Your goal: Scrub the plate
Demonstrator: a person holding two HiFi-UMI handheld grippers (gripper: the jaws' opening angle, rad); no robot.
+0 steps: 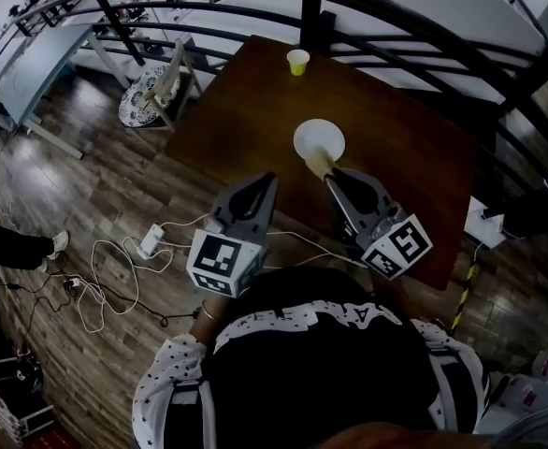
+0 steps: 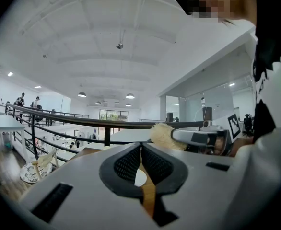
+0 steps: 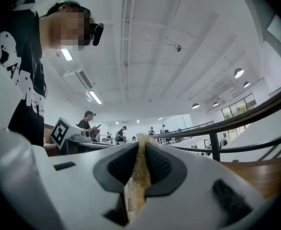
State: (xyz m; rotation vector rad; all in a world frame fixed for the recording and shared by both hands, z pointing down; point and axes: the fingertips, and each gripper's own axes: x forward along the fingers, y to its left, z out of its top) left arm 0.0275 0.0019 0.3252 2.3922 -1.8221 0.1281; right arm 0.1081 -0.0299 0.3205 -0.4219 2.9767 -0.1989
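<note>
Dark wood table (image 1: pixel 414 148) on a mezzanine, with a black railing (image 1: pixel 386 17) beyond its far edge and a plank floor with loose cables (image 1: pixel 101 283) to the left. The plate (image 1: pixel 319 140) is white, round and small, lying flat mid-table with bare wood all round it. The right gripper (image 1: pixel 334 178) pinches a tan fibrous scrubber (image 1: pixel 319 164), and its own view shows the pad squeezed between both jaws. In the head view the scrubber tip overlaps the plate's near rim, but I can't tell whether it touches or hovers. The left gripper (image 1: pixel 268 180) has its jaws pressed together with nothing between them, and it sits left of the plate and apart from it. Handling guess: the plate looks light and rigid, so it will likely skate on the bare wood under a sideways scrub. I'd pin it at the left rim, and the left jaws need to spread first to do that. The scrubber is soft and should conform, so chipping risk is low. A yellow cup (image 1: pixel 298 61) stands well apart near the far edge, out of the stroke path. The table's near edge lies close under both grippers, so a pull toward the body could drag the plate off. Strokes away from the body or sideways have more room.
</note>
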